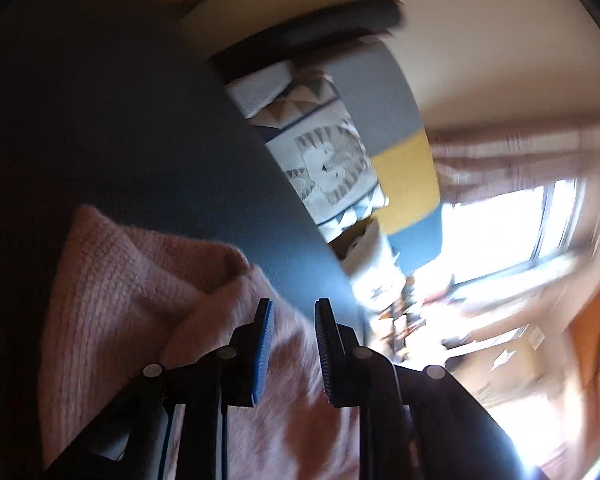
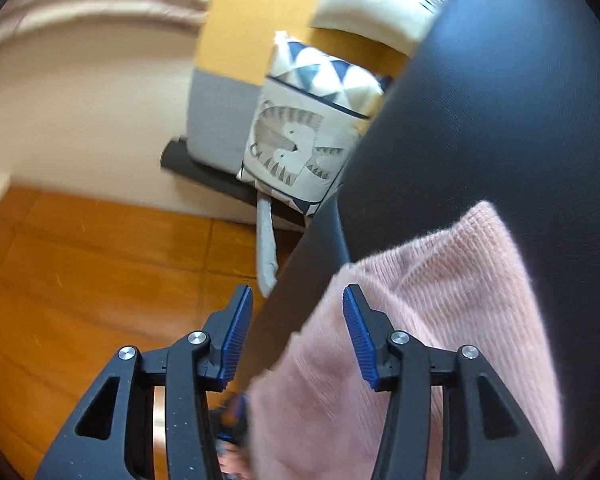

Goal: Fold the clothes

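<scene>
Pink ribbed knit garment [image 2: 440, 320] lies on dark bench [image 2: 500, 100], running far-right; right hand-held gripper [image 2: 298, 300] half open, empty, straddles its near-left edge; left hand-held gripper [image 1: 293, 312] narrowly parted, grip unclear.

sweater [image 2: 412, 320] on surface [image 2: 500, 100], lower right of right wrist frame | cushion [image 2: 304, 128] behind surface edge, centre | floor [image 2: 80, 260] lower left
</scene>
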Demonstrator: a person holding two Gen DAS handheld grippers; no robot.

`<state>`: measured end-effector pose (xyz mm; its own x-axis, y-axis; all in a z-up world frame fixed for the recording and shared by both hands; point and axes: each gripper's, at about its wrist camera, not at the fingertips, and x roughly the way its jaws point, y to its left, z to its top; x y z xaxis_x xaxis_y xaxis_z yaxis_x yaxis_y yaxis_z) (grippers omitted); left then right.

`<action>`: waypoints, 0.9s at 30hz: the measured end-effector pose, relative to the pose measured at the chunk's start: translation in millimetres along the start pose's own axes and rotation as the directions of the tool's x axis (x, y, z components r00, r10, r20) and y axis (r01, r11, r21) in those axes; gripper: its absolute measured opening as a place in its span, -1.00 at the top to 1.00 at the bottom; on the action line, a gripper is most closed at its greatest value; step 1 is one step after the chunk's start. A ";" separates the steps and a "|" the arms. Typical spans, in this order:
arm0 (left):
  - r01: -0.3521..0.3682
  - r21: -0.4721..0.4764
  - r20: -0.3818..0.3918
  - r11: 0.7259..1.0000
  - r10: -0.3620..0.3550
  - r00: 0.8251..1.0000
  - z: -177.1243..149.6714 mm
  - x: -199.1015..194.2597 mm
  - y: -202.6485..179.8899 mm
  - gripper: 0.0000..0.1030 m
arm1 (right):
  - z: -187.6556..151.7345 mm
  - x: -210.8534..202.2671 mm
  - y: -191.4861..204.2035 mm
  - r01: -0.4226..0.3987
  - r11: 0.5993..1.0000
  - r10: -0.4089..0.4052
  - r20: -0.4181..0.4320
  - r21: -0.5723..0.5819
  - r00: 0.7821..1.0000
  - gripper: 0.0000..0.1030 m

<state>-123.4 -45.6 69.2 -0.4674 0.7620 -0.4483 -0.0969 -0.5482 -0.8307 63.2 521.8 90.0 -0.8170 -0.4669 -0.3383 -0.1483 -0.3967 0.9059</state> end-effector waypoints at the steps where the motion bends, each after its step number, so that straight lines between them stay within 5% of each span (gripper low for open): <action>1: -0.020 0.085 -0.009 0.996 0.021 1.000 -9.9 -1.4 -11.4 0.62 | -7.2 0.6 5.8 0.022 0.998 -0.024 -0.025 -0.055 0.999 0.02; 4: -0.059 0.237 -0.044 0.970 0.071 0.997 -43.7 -2.2 -29.6 0.62 | -36.4 11.9 21.0 0.080 0.969 -0.105 -0.096 -0.233 0.990 0.02; 9: -0.228 0.334 -0.035 0.914 0.254 0.967 -71.8 -0.3 -19.3 0.74 | -68.4 9.9 18.6 0.165 0.907 -0.225 -0.115 -0.388 0.968 0.03; 13: -0.371 0.399 0.103 0.838 0.361 0.927 -88.4 -30.8 -15.3 0.74 | -66.5 -5.9 5.1 0.310 0.845 -0.349 -0.009 -0.435 0.937 0.73; 15: -0.364 0.364 0.108 0.858 0.349 0.931 -90.1 -41.6 -6.8 0.75 | -65.1 -23.1 -4.0 0.384 0.813 -0.390 0.080 -0.438 0.917 0.82; 16: -0.359 0.346 0.111 0.867 0.342 0.933 -91.0 -47.1 -2.5 0.75 | -64.7 -27.7 -9.8 0.388 0.815 -0.389 0.090 -0.430 0.917 1.00; 18: -0.355 0.321 0.115 0.878 0.336 0.935 -92.7 -54.7 1.6 0.75 | -62.5 -34.5 -13.7 0.372 0.840 -0.370 0.084 -0.396 0.925 1.00; 21: -0.348 0.300 0.116 0.888 0.328 0.938 -99.1 -65.8 -1.8 0.73 | -65.4 -48.5 -6.3 0.322 0.874 -0.318 0.073 -0.364 0.945 0.85; 23: -0.314 0.279 0.131 0.907 0.288 0.949 -106.1 -78.5 -2.3 0.64 | -73.2 -65.7 1.5 0.286 0.885 -0.270 0.094 -0.368 0.958 0.33; 25: -0.288 0.263 0.152 0.921 0.255 0.955 -113.1 -90.4 -1.6 0.62 | -80.1 -81.0 9.0 0.308 0.868 -0.273 0.143 -0.390 0.951 0.02; 27: -0.290 0.250 0.163 0.924 0.255 0.953 -117.3 -97.8 4.0 0.61 | -91.4 -101.5 9.1 0.350 0.842 -0.303 0.177 -0.410 0.936 -0.01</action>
<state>25.0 -81.8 71.0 -0.6136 0.5299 -0.5854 -0.1738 -0.8138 -0.5545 195.8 493.3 109.2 -0.8190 -0.1770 -0.5458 -0.1823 -0.8217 0.5400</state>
